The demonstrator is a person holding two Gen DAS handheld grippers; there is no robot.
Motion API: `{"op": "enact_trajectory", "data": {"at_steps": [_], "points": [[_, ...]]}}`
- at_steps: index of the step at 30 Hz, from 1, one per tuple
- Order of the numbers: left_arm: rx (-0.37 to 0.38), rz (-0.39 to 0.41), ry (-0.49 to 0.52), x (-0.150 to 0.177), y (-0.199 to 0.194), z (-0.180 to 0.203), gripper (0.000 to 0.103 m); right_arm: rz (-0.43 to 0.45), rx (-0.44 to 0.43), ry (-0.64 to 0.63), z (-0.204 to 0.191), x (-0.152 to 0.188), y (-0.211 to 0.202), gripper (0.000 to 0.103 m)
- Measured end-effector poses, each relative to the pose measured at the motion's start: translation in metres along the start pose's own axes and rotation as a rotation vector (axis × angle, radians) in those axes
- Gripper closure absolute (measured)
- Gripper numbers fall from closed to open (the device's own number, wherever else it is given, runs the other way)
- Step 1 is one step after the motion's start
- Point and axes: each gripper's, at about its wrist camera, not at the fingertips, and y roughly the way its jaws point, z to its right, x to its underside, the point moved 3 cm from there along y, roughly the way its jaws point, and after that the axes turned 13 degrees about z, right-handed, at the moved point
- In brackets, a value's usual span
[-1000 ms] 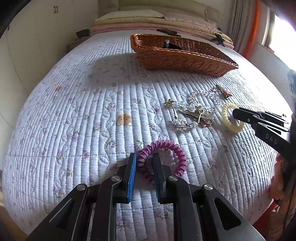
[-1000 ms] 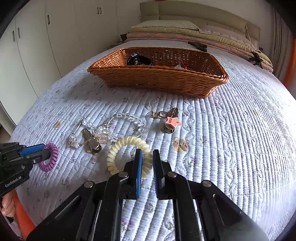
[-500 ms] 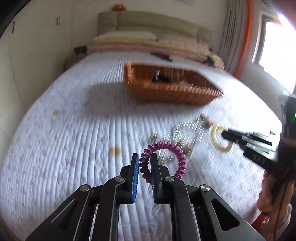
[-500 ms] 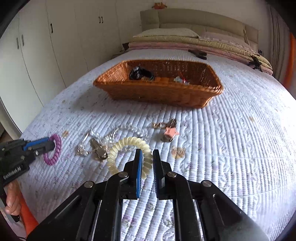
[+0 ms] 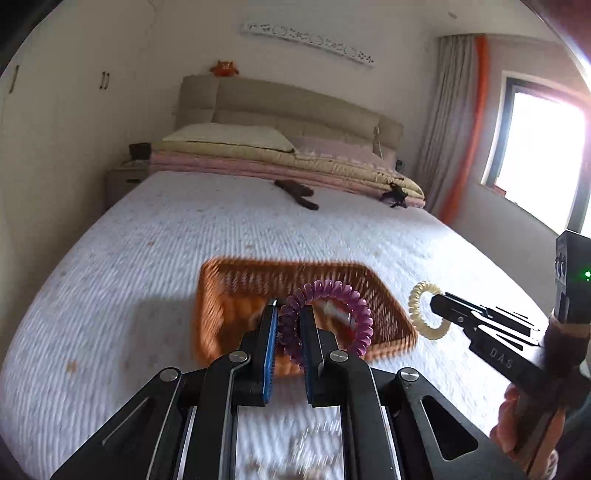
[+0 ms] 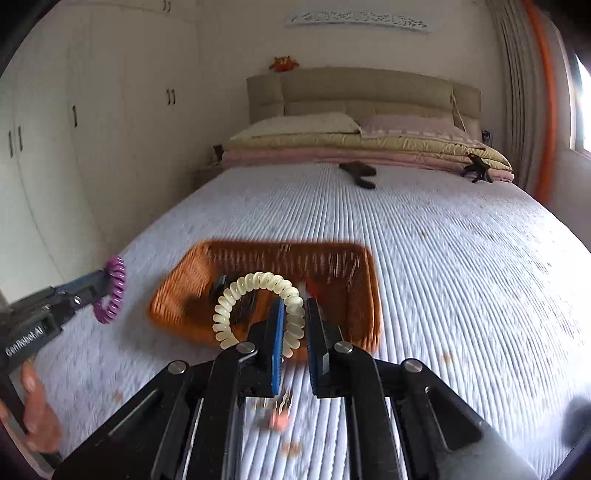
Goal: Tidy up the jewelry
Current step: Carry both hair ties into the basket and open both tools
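We hover over a white quilted bed (image 6: 443,258), wicker basket (image 6: 332,258) near. Left gripper (image 5: 289,321) pinches the purple coil (image 5: 332,291); right gripper (image 6: 294,314), marked "DAS", pinches the cream coil (image 6: 251,282).

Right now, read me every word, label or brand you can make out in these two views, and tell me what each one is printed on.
"DAS": on the black body of the right tool, seen in the left wrist view.
"GenRobot.AI": white print on the body of the left tool, seen in the right wrist view.
The long white wall plaque above the bed: ornament or lettering, too small to tell.
Nothing else readable.
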Motion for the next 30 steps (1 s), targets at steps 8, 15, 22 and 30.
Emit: {"op": "enact_trajectory", "data": {"at_steps": [8, 15, 22, 30], "points": [[-0.054, -0.078, -0.026, -0.018, 0.104, -0.011, 0.091, -0.095, 0.051, 0.067, 0.016, -0.026, 0.1, 0.091], [-0.145, -0.174, -0.089, 0.016, 0.151, -0.052, 0.091, -0.225, 0.058, 0.095, 0.02, 0.01, 0.162, 0.09], [-0.172, -0.218, -0.079, 0.028, 0.16, -0.06, 0.091, -0.274, 0.1, 0.06, 0.023, 0.028, 0.182, 0.09], [-0.157, -0.256, -0.108, 0.039, 0.166, -0.069, 0.081, -0.28, 0.079, 0.096, 0.029, 0.036, 0.185, 0.089]]}}
